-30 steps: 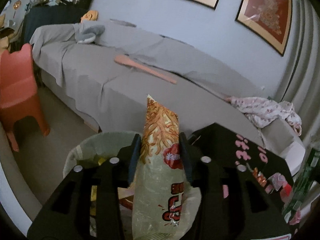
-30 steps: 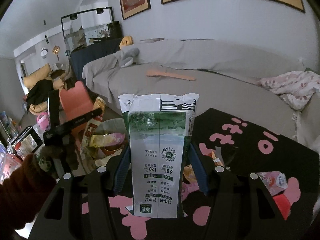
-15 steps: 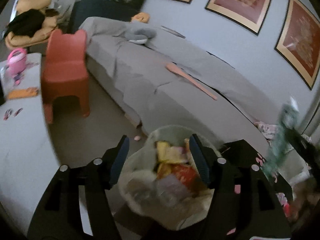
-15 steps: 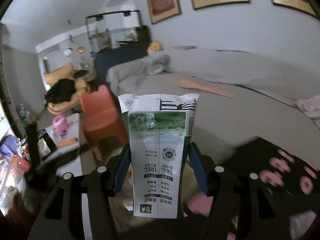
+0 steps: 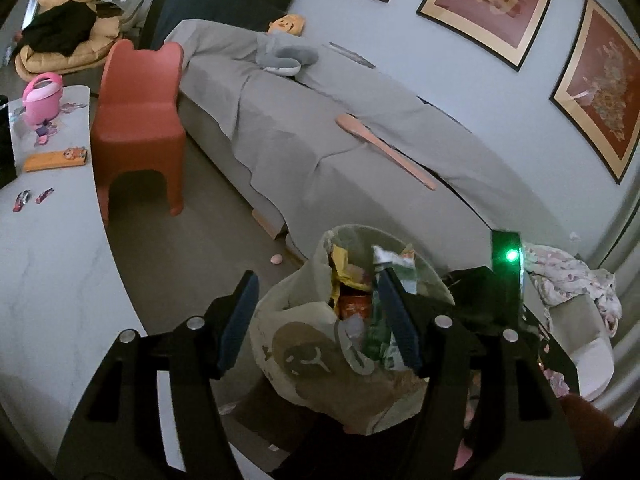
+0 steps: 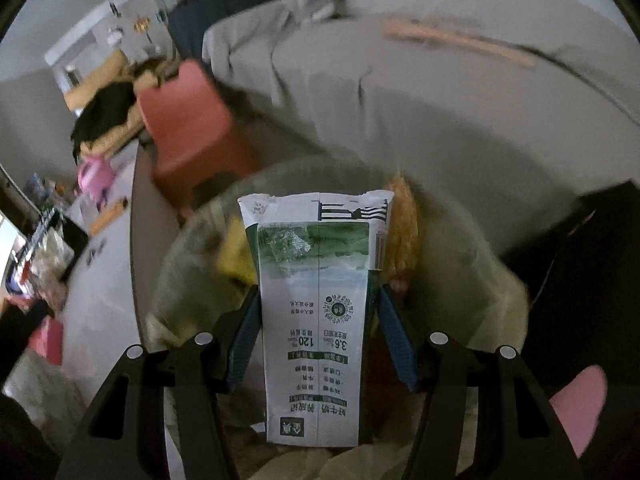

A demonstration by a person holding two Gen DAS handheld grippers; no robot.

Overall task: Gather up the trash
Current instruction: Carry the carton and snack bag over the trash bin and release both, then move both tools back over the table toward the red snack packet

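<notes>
A trash bin lined with a pale plastic bag (image 5: 308, 344) stands on the floor, full of snack wrappers (image 5: 352, 280). My left gripper (image 5: 318, 320) is open and empty just above the bin's near side. My right gripper (image 6: 316, 324) is shut on a green and white milk carton (image 6: 316, 300) and holds it upright over the bin (image 6: 188, 272), which is blurred below it. The right gripper's black body with a green light (image 5: 506, 276) shows at the bin's right in the left wrist view.
A red child's chair (image 5: 138, 120) stands left of the bin. A grey-covered sofa (image 5: 360, 152) with a pink wooden paddle (image 5: 384, 152) runs behind. A white marble table (image 5: 44, 248) is at the left. A black table with pink marks (image 6: 580, 320) is at the right.
My left gripper let go of the snack bag, which now lies in the bin, and stands open. My right gripper carried the milk carton left until it is over the bin.
</notes>
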